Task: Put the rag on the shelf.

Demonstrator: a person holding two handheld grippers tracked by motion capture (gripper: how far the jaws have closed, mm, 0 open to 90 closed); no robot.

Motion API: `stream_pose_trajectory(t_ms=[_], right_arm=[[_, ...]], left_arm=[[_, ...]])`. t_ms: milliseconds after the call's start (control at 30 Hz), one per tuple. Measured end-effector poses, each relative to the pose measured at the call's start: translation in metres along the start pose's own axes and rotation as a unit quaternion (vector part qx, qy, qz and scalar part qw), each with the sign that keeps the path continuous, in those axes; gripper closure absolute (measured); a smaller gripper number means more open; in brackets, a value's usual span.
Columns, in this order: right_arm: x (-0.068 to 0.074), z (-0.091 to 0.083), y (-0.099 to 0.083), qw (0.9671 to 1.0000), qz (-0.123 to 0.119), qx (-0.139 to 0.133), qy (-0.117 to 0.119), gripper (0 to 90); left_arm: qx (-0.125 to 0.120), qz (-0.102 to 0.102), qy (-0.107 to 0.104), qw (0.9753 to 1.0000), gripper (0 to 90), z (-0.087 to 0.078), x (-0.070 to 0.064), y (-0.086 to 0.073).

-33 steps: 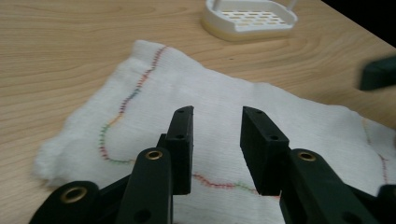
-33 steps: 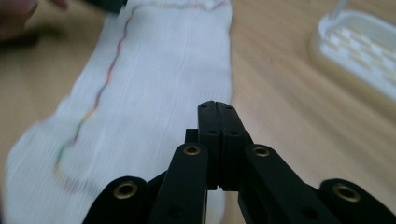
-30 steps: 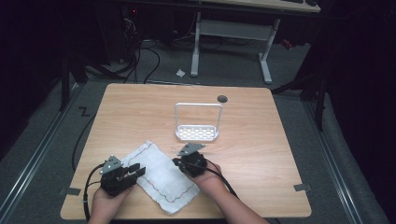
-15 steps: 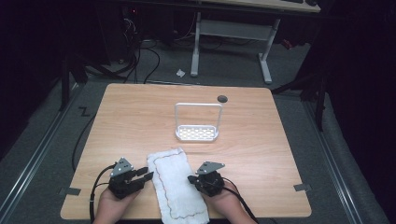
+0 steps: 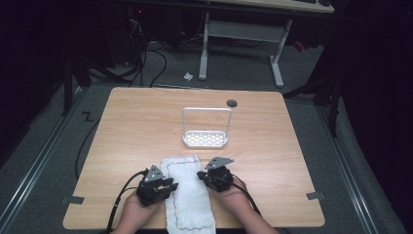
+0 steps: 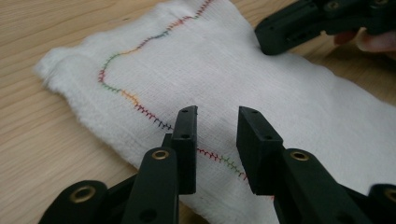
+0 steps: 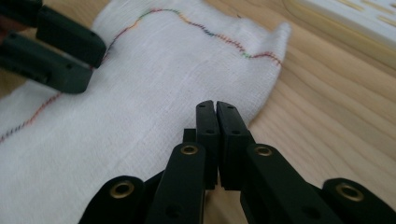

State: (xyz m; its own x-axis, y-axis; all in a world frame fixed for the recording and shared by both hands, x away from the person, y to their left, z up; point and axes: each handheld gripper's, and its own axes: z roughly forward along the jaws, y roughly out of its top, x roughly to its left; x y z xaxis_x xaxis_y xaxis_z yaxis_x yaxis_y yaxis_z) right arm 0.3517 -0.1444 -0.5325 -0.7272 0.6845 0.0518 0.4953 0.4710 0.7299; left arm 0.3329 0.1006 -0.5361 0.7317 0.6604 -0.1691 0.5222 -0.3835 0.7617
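White woven cloth (image 5: 187,195) with a wavy rainbow-stitched border lies folded into a long strip at the near edge of the wooden table (image 5: 136,126), between your two grippers, its end hanging past the edge. Your left gripper (image 6: 215,140) hovers over its stitched side with jaws parted a narrow gap and nothing between them. Your right gripper (image 7: 215,140) has its jaws pressed together at the opposite side; whether they pinch a fold there is hard to tell. Expect it to be light, limp and slack: take it at an edge or corner. A white rack (image 5: 205,127) stands well behind.
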Motion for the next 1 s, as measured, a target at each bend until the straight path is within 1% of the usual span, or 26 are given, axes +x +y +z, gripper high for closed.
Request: stream_pose_trajectory(t_ms=[33,67,133,167,200,233,267,300,367,433,500,533,567,600,633,667,700,733,800,833,900,933,1000], right_arm=[[-0.002,-0.015,-0.012,0.9999,0.0,0.007,-0.008,88.5],[-0.002,-0.015,-0.012,0.9999,0.0,0.007,-0.008,88.5],[-0.005,-0.03,-0.025,0.9998,0.002,0.008,-0.018,88.4],[-0.007,-0.037,-0.032,0.9997,0.006,0.007,-0.023,88.3],[-0.011,-0.049,-0.044,0.9994,0.017,0.002,-0.029,87.8],[-0.013,-0.052,-0.048,0.9993,0.024,-0.002,-0.028,87.6],[-0.013,-0.052,-0.048,0.9993,0.024,-0.002,-0.028,87.6],[-0.014,-0.054,-0.051,0.9992,0.03,-0.005,-0.024,87.4],[-0.019,-0.054,-0.051,0.9991,0.037,-0.008,-0.018,87.5],[-0.019,-0.053,-0.05,0.9992,0.032,-0.007,-0.022,87.5],[-0.022,-0.05,-0.046,0.999,0.022,-0.005,-0.037,87.6],[-0.024,-0.049,-0.044,0.9989,0.023,-0.005,-0.041,87.6],[-0.026,-0.046,-0.043,0.9986,0.028,-0.008,-0.044,87.6],[-0.028,-0.045,-0.042,0.9986,0.027,-0.009,-0.045,87.6],[-0.03,-0.044,-0.041,0.9985,0.03,-0.011,-0.044,87.5],[-0.03,-0.044,-0.041,0.9985,0.03,-0.011,-0.044,87.5],[-0.03,-0.044,-0.041,0.9985,0.033,-0.011,-0.042,87.5],[-0.031,-0.044,-0.042,0.9986,0.032,-0.013,-0.041,87.5],[-0.031,-0.044,-0.042,0.9986,0.032,-0.013,-0.041,87.5],[-0.031,-0.044,-0.042,0.9987,0.03,-0.013,-0.04,87.4],[-0.032,-0.044,-0.042,0.9987,0.03,-0.015,-0.037,87.4],[-0.032,-0.044,-0.043,0.9988,0.031,-0.015,-0.036,87.4],[-0.032,-0.044,-0.043,0.9987,0.034,-0.016,-0.035,87.2]], left_arm=[[0.002,0.006,-0.006,1.0,68.6,0.005,-0.005,0.004],[0.003,0.014,-0.011,0.9998,68.6,0.011,-0.011,0.007],[0.0,0.033,-0.019,0.9993,67.7,0.022,-0.026,0.011],[0.0,0.043,-0.023,0.9988,66.5,0.025,-0.032,0.012],[0.0,0.049,-0.028,0.9984,66.1,0.027,-0.036,0.013],[0.0,0.042,-0.044,0.9981,65.8,0.028,-0.038,0.013],[0.0,0.042,-0.044,0.9981,65.0,0.028,-0.038,0.013],[-0.003,0.043,-0.044,0.9981,65.0,0.027,-0.038,0.014],[-0.018,0.049,-0.031,0.9981,64.3,0.022,-0.037,0.014],[-0.031,0.033,-0.026,0.9986,63.8,0.017,-0.033,0.013],[-0.043,0.016,-0.02,0.9988,64.0,0.012,-0.029,0.011],[-0.047,0.012,-0.009,0.9988,64.0,0.011,-0.028,0.011],[-0.05,0.007,-0.004,0.9987,64.0,0.01,-0.026,0.012],[-0.054,-0.003,-0.001,0.9986,63.8,0.01,-0.023,0.013],[-0.057,-0.01,0.011,0.9983,60.8,0.011,-0.021,0.015],[-0.055,-0.012,0.032,0.9979,60.8,0.013,-0.018,0.016],[-0.05,-0.018,0.047,0.9975,58.7,0.016,-0.014,0.017],[-0.048,-0.029,0.053,0.997,54.0,0.02,-0.01,0.018],[-0.052,-0.044,0.057,0.9961,52.6,0.026,-0.002,0.023],[-0.053,-0.047,0.057,0.9958,50.7,0.028,0.0,0.026],[-0.052,-0.044,0.065,0.9956,48.8,0.035,0.006,0.035],[-0.049,-0.045,0.062,0.9959,46.7,0.038,0.008,0.04],[-0.035,-0.047,0.055,0.9968,43.1,0.046,0.013,0.05]])
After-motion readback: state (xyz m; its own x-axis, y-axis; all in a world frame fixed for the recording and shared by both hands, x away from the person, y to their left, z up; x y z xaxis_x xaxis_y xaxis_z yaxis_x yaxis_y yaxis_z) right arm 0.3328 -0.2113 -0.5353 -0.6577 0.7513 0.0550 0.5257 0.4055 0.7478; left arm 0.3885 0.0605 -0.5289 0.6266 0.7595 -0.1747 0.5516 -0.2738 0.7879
